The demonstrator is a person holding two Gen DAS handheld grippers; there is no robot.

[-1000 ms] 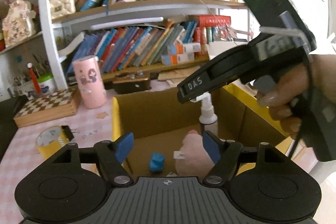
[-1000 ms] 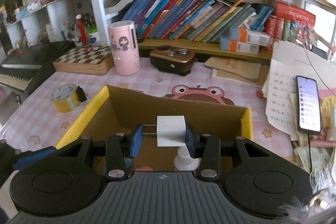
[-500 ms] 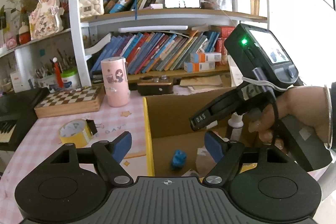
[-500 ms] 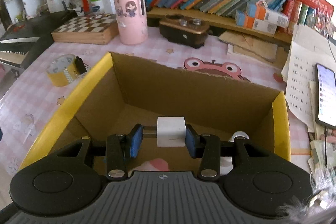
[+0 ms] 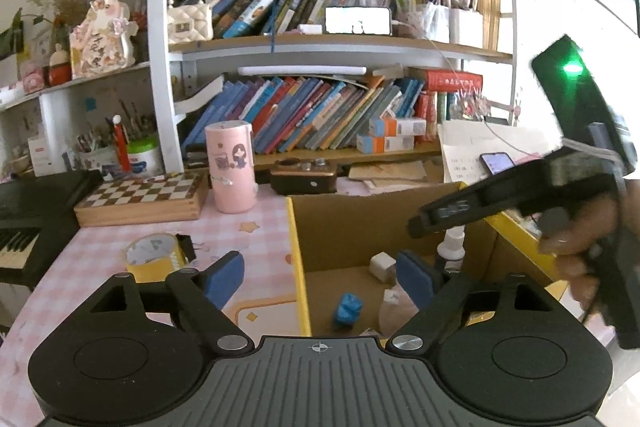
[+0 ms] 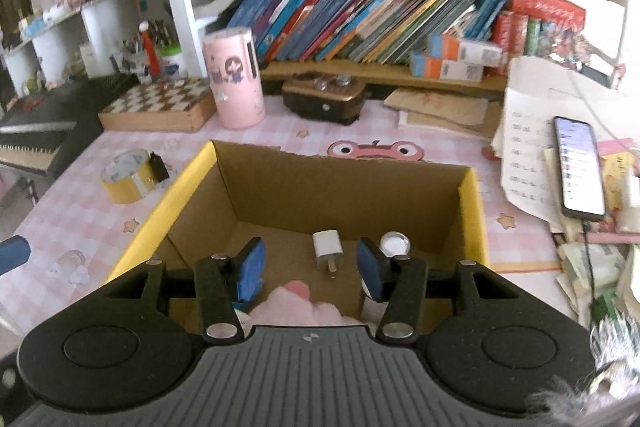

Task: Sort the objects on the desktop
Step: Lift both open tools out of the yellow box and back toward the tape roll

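Charger in box, right tool opening, empty

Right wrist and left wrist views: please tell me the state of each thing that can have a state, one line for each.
Right gripper: open, jaws just opening, nothing held.
Left gripper: open, jaws just opening, empty.
White charger: lying loose on the box floor.
Cardboard box: open at the top.
Spray bottle: upright in the box.
Phone: screen lit, lying on papers.
Tape roll: lying on the desk outside the box.
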